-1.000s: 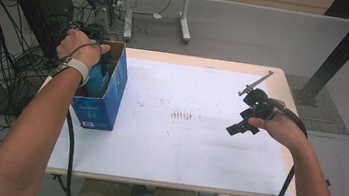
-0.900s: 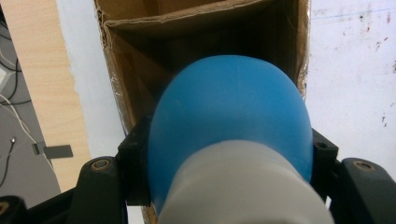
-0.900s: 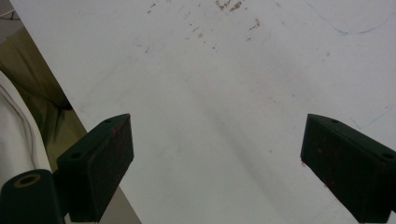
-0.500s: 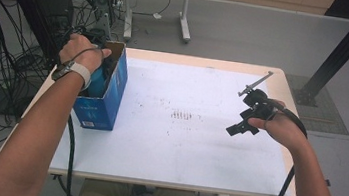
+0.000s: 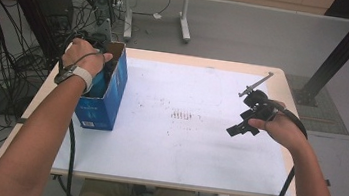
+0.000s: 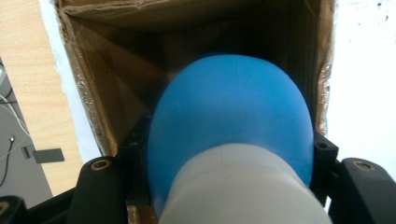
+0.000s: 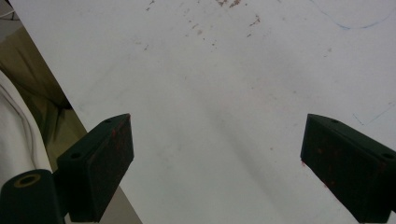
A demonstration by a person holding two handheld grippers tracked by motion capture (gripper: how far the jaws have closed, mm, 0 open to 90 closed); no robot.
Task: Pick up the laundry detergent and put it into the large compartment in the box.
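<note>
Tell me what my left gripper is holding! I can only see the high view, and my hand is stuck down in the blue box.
Observer: In the left gripper view, the left gripper is shut on a blue and white thing, rounded like a ball.
Operator: Is it still inside the box?
Observer: Yes, the brown cardboard walls of the blue box stand all around it.
Operator: And has my other gripper got anything?
Observer: No. In the right gripper view, the right gripper has its jaws wide apart, with bare white table between them.
</note>
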